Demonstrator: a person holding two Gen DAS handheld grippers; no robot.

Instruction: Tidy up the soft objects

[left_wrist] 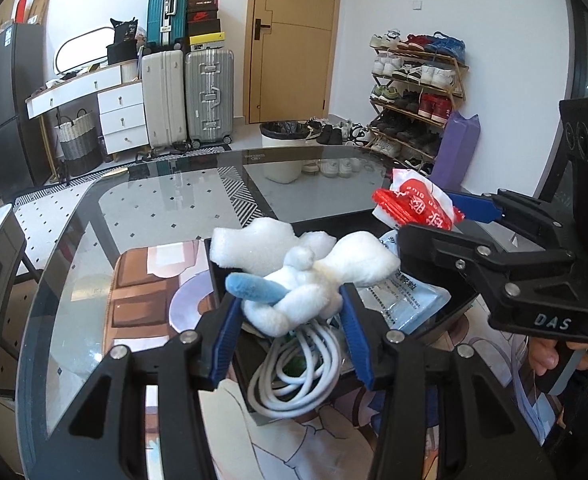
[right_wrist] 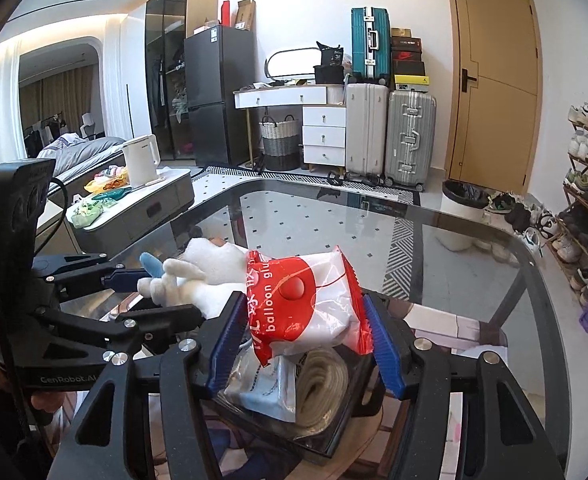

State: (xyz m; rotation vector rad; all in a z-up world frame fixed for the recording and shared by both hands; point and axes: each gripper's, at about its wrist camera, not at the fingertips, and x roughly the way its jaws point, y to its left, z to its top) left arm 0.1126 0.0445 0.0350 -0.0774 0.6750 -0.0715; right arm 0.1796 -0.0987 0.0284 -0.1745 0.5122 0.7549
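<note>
Item one: your left gripper (left_wrist: 290, 312), fingers clasping the white plush toy (left_wrist: 294, 272) above the black tray (left_wrist: 446, 312). Item two: your right gripper (right_wrist: 304, 332), fingers flanking the balloon-glue packet (right_wrist: 306, 304) (grip seemingly loosening), poised over the same tray for deposit.

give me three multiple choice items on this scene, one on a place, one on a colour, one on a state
1. Where is the coiled white cable?
A. in the dark tray
B. on the floor
C. on the shoe rack

2. What colours is the packet between the right gripper's jaws?
A. green and black
B. red and white
C. plain blue

3. What sits between the left gripper's jaws?
A. nothing
B. a kettle
C. the white plush toy

Answers: 1 A, the cable lies coiled in the tray below the toy. 2 B, the wrapper is red and white with printed lettering. 3 C, the toy sits between the blue pads.
</note>
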